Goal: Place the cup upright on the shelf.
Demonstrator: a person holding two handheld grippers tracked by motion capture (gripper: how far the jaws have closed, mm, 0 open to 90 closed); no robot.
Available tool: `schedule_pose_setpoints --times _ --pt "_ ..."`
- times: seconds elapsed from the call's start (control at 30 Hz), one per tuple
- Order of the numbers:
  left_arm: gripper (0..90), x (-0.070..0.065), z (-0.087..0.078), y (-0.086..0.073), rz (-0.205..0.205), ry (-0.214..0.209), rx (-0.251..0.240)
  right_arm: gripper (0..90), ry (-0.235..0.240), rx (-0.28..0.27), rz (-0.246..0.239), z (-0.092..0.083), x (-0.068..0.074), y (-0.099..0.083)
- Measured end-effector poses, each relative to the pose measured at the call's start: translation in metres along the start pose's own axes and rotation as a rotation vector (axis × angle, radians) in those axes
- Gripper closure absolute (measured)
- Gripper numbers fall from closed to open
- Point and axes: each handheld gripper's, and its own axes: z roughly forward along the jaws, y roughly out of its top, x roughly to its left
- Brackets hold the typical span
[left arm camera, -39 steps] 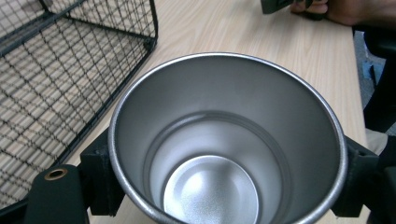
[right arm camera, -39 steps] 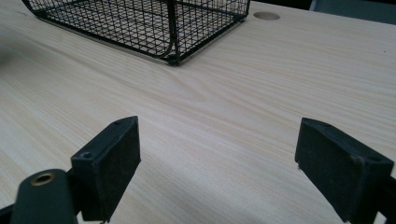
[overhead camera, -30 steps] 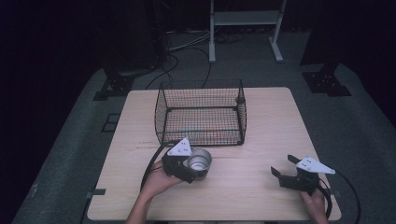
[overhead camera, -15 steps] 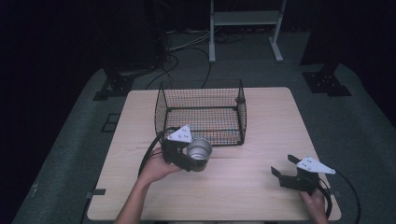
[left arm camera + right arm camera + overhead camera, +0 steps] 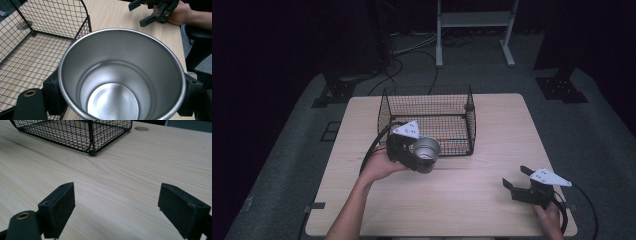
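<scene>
One steel cup (image 5: 426, 149) pinched in left hand-held gripper (image 5: 414, 155); one wire basket (image 5: 428, 120) mid-desk (image 5: 492, 145); right hand-held gripper (image 5: 518, 183) spread, cup's outside hidden.

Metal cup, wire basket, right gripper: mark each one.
Metal cup (image 5: 112, 105): left gripper view, inner bottom.
Wire basket (image 5: 470, 120): high view, right wall.
Right gripper (image 5: 515, 178): high view, midway between its open jaws.

No readable text — no labels, brands, numbers, signs.
</scene>
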Motion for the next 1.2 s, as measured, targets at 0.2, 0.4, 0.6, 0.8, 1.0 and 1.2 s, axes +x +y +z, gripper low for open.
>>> schedule_pose_setpoints --times 0.2,0.4,0.6,0.8,1.0,1.2 --pt "17.7 0.006 -0.002 0.008 0.011 -0.003 0.02 13.5 0.002 -0.002 0.002 0.0 0.0 0.0" --pt "17.7 0.017 -0.008 0.019 0.006 -0.012 0.019 13.5 0.004 -0.006 0.008 0.0 -0.001 0.0" --pt "17.7 0.025 -0.011 0.029 0.011 -0.018 0.022 13.5 0.008 -0.006 0.012 0.0 -0.001 0.0" --pt "17.7 0.03 -0.009 0.037 0.016 -0.025 0.033 13.4 0.01 -0.009 0.013 0.0 -0.001 0.0" --pt "17.7 0.038 -0.006 0.046 0.024 -0.029 0.048 13.5 0.013 -0.011 0.013 -0.001 -0.001 0.0" --pt "17.7 0.044 -0.005 0.052 0.023 -0.036 0.055 13.5 0.015 -0.012 0.014 -0.001 -0.002 0.0"
